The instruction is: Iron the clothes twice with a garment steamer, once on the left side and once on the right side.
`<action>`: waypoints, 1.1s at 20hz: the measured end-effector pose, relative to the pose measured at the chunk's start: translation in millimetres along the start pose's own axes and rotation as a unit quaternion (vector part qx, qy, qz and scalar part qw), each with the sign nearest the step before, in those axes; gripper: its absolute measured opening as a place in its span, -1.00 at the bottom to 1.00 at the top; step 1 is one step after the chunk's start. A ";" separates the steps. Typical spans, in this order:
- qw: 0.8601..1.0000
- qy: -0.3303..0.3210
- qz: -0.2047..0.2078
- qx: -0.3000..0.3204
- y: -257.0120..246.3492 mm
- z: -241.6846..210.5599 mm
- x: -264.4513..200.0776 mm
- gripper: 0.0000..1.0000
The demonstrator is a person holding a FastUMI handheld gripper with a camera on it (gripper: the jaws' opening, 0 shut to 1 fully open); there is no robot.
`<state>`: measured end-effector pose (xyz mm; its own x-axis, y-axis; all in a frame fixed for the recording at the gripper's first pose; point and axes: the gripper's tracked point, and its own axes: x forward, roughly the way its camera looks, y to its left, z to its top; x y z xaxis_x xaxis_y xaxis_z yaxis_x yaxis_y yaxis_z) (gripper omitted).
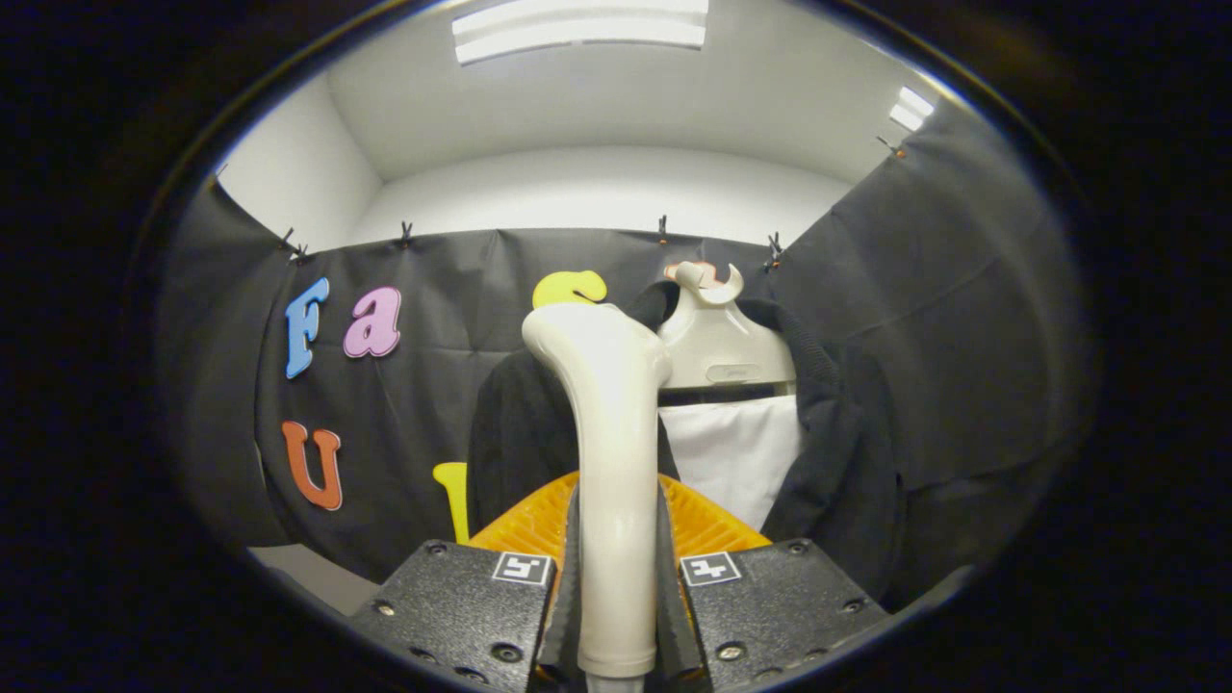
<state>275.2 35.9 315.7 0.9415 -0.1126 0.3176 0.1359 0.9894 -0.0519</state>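
Garment steamer (609, 462), cream-coloured, stands upright between the gripper (617, 577) jaws, which are closed on its handle from both sides; its curved head rises above them and bends toward the clothes. Dark jacket (837, 452) hangs just beyond the steamer on a pale hanger (717, 337), open at the front over a white panel (736, 452). The steamer head overlaps the jacket's left half as seen from the gripper view. An orange ribbed surface (525, 520) lies directly behind the jaws, at the foot of the jacket. Black cloth wall (423, 385) backs the scene.
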 end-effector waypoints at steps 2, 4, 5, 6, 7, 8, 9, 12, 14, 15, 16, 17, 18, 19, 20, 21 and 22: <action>1.000 -0.003 0.000 -0.008 2.5 -2.9 -4.2 -0.29; 1.000 0.016 0.001 -0.001 4.8 -11.0 -8.7 -0.29; 1.000 0.028 0.004 0.010 6.0 -19.2 -13.2 -0.29; 0.999 0.035 0.004 0.011 6.5 -27.5 -22.6 -0.29; 0.999 0.040 0.000 0.003 3.3 -32.6 -28.1 -0.29; 0.999 0.044 -0.002 -0.003 -2.6 -40.2 -33.1 -0.29; 0.999 0.047 -0.002 -0.006 -3.5 -44.4 -39.1 -0.29; 0.998 0.067 -0.007 -0.009 -6.0 -61.4 -46.1 -0.29; 0.996 0.084 -0.014 -0.005 -13.9 -74.8 -52.8 -0.28; 0.996 0.091 -0.016 -0.006 -16.2 -80.5 -54.9 -0.29; 0.995 0.096 -0.019 -0.006 -17.7 -84.3 -56.6 -0.29; 0.995 0.101 -0.021 -0.006 -18.9 -89.2 -58.3 -0.29; 0.994 0.105 -0.023 -0.006 -20.4 -93.1 -59.9 -0.29; 0.994 0.110 -0.025 -0.007 -21.9 -97.4 -62.0 -0.29; 0.993 0.114 -0.027 -0.007 -23.7 -102.1 -65.2 -0.28; 0.992 0.120 -0.028 -0.005 -25.1 -108.0 -67.5 -0.29; 0.992 0.123 -0.028 -0.001 -26.6 -113.9 -69.8 -0.28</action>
<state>241.0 6.9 187.1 0.9793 -0.1865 0.0789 0.1902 0.9808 -0.0433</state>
